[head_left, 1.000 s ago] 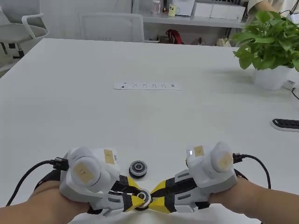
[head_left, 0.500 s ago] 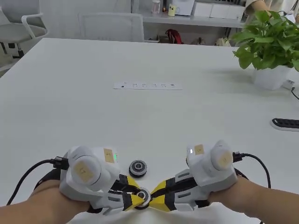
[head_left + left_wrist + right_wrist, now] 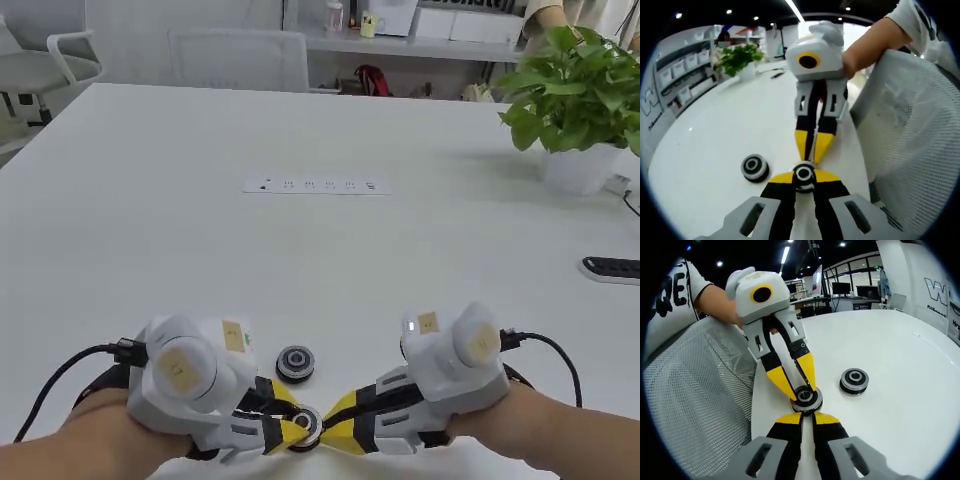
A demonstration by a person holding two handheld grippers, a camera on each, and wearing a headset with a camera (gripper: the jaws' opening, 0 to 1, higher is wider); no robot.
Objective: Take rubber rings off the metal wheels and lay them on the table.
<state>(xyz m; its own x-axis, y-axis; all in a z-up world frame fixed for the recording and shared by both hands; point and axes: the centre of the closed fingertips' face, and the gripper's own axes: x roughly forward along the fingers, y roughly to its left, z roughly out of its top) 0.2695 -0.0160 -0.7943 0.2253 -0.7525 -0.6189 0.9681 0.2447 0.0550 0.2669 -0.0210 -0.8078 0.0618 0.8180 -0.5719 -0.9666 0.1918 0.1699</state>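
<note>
Judging both rubber rings still on, we clamp the near wheel [image 3: 807,399] in the left claw [image 3: 804,178] at the desk's [image 3: 320,260] front edge, the right claw [image 3: 808,419] nipped shut on its rim, the second wheel [image 3: 295,362] lying untouched just beside.

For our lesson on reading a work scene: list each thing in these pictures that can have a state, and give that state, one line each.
held wheel: caught between both grippers, black ring on.
second wheel: lying flat on the table, free, black ring on.
left gripper: shut on the held wheel, one jaw on each side.
right gripper: jaws close together, tips at the held wheel's rim.
</note>
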